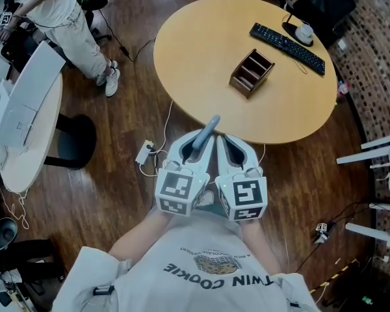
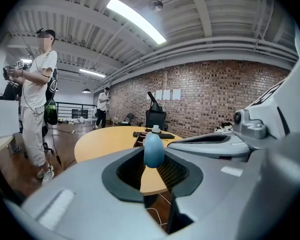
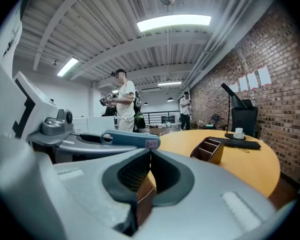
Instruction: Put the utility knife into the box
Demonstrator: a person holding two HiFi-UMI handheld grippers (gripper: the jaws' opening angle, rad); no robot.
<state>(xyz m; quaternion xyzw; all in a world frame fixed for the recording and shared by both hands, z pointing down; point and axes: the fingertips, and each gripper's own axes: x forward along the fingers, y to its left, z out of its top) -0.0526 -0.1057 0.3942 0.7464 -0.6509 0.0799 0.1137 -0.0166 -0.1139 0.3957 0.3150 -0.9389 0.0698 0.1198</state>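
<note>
A grey-blue utility knife (image 1: pixel 205 137) sticks out of my left gripper (image 1: pixel 196 143), which is shut on it; its tip points toward the round table (image 1: pixel 201 44). In the left gripper view the knife's rounded end (image 2: pixel 153 150) shows between the jaws. In the right gripper view the knife (image 3: pixel 130 139) lies across the left. My right gripper (image 1: pixel 231 145) sits beside the left one, shut on nothing. Both are held near my chest, short of the table's near edge. The brown wooden box (image 1: pixel 251 72) with open compartments stands on the table, also in the right gripper view (image 3: pixel 208 150).
A black keyboard (image 1: pixel 287 47) and a white cup (image 1: pixel 303 33) lie at the table's far right. A person (image 1: pixel 58 12) stands at upper left by a white table (image 1: pixel 26 122). A power strip (image 1: pixel 145 152) with cables lies on the wooden floor. White frames (image 1: pixel 377 174) stand right.
</note>
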